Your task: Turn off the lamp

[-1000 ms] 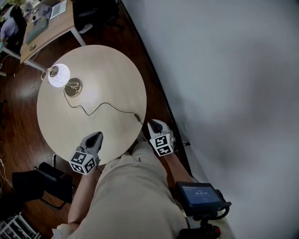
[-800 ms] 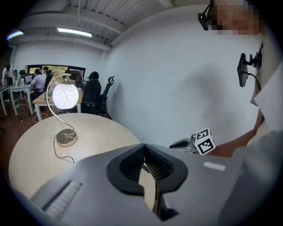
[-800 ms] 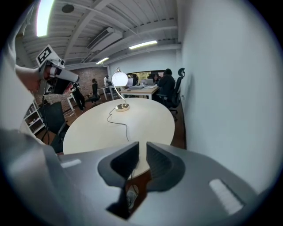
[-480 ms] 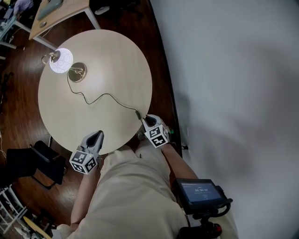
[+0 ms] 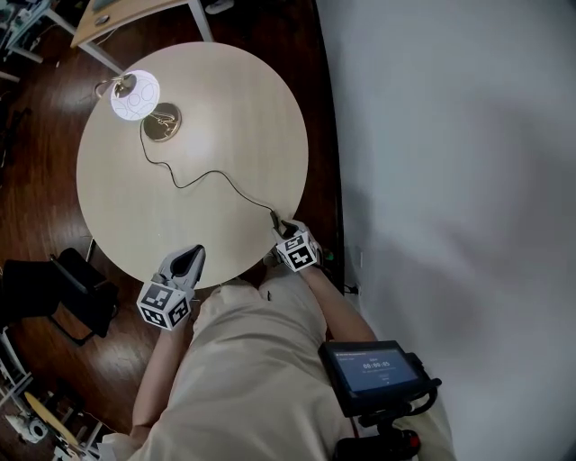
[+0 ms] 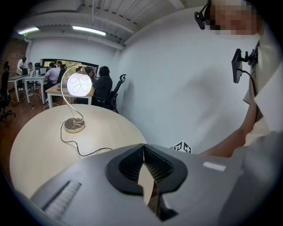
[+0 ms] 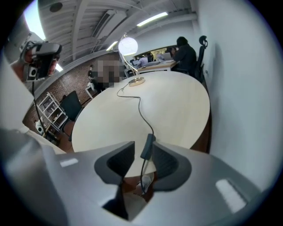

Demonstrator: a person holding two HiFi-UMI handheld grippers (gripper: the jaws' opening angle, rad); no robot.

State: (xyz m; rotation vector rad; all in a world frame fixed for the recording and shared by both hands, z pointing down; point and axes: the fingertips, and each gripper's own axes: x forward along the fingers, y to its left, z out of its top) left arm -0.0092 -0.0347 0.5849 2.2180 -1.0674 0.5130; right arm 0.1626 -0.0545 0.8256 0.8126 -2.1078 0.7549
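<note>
The lamp's lit white globe [image 5: 135, 94] stands over its brass base [image 5: 162, 122] at the far left of the round table [image 5: 225, 108]. Its black cord [image 5: 207, 180] snakes to an inline switch [image 5: 275, 219] near the table's near right edge. My right gripper [image 5: 286, 227] points down over that switch; its jaws are opening, and the switch [image 7: 147, 146] lies between them against the right pad, with a gap on the left. My left gripper [image 5: 191, 257] hovers shut and empty at the near edge. The left gripper view shows the globe [image 6: 79, 84] glowing.
A black chair [image 5: 54, 293] stands left of the table and a wooden desk [image 5: 135, 13] lies beyond it. A white wall [image 5: 450, 180] runs close along the table's right side. People sit at desks [image 6: 53, 73] in the background.
My right gripper has dropped from the table's edge down onto the cord's switch. The left gripper has barely shifted. The lamp stays lit.
</note>
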